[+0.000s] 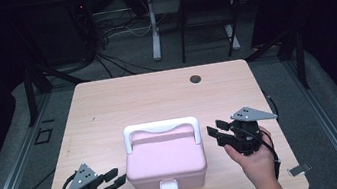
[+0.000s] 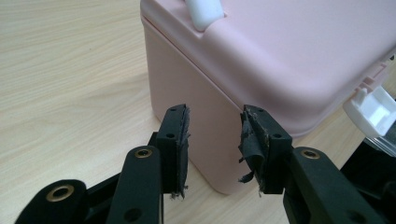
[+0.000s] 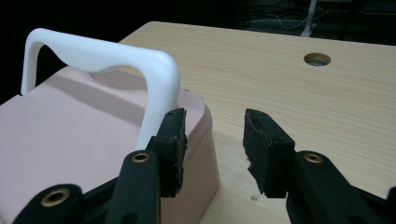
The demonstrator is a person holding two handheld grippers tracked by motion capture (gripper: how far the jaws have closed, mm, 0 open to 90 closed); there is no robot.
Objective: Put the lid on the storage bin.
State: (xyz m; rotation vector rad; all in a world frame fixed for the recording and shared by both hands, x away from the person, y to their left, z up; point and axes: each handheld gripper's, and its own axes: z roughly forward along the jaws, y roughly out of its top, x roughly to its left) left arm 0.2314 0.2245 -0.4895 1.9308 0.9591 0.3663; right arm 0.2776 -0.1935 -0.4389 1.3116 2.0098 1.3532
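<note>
Flanking the pink box (image 1: pixel 166 161), both hand-held grippers; beyond, a table hole (image 1: pixel 195 79).

A: Pink box (image 1: pixel 165 161), lid shut, white handle (image 1: pixel 160 126) standing upright over the far part of the lid.

B: White latch (image 1: pixel 169 188)?

A: On the near face, seems flipped outward. Box sits flat between the two claws.

B: Relative to the left gripper (image 1: pixel 114 179)?

A: Its near left corner is right in front of those tips, not touching.

B: Right gripper (image 1: pixel 217 133)?

A: Handle's right end is just beside its tips, apart.
</note>
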